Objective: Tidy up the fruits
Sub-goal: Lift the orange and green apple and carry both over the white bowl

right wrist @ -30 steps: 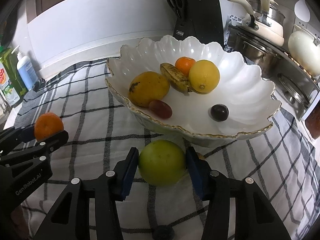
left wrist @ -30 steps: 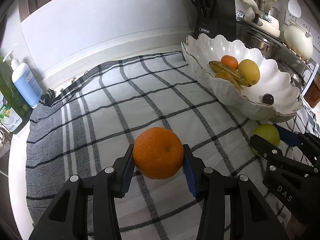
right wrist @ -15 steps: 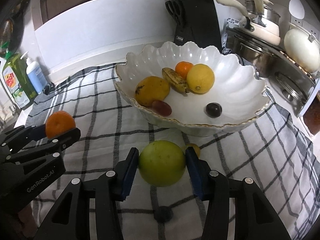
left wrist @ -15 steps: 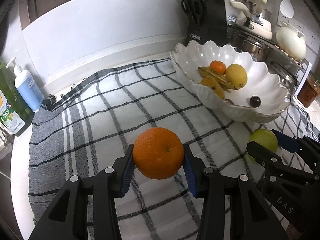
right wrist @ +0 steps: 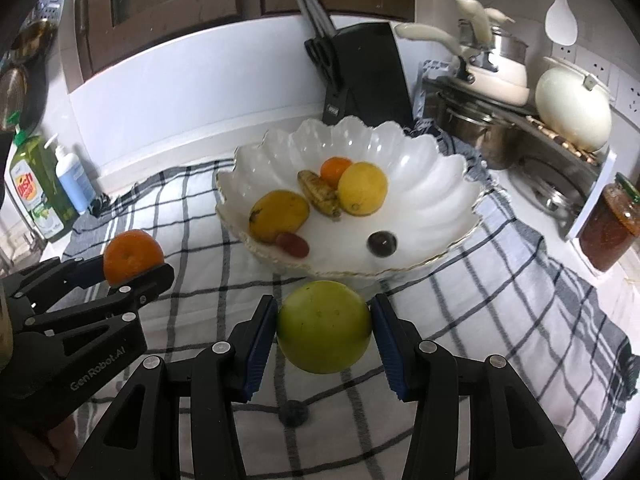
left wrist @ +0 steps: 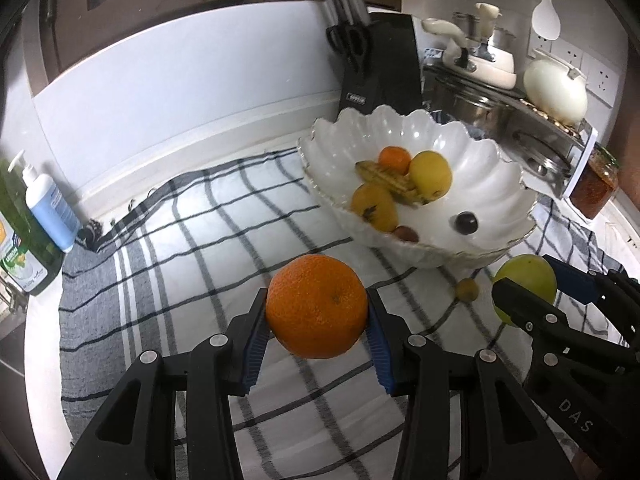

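Orange peel fills the left claw (left wrist: 317,336), whose blue pads (left wrist: 256,344) clamp the orange (left wrist: 317,306) from both sides, clear of the checked cloth (left wrist: 192,264); the right claw (right wrist: 324,338) is clamped in the same way on a green fruit (right wrist: 323,326), held above the cloth just in front of the white scalloped bowl (right wrist: 440,184). The step in hand looks like carrying both fruits to that bowl, which already holds a lemon (right wrist: 363,188), a banana (right wrist: 320,194), a small orange fruit (right wrist: 334,170), a yellow fruit (right wrist: 280,216), a reddish grape (right wrist: 294,243) and a dark one (right wrist: 382,242); done well, each claw would clear the raised, gold-edged rim before descending, lower its fruit onto a bare part of the bowl's floor, and open only once the fruit rests, so nothing rolls or knocks the glassy wall; going one claw at a time would keep the two from crowding each other. Both claws point forward and steeply down toward the surface, side by side, the left one to the left of the bowl, the right one facing its near rim; a small yellow-brown fruit (left wrist: 467,290) and a small dark one (right wrist: 294,413) lie loose on the cloth.
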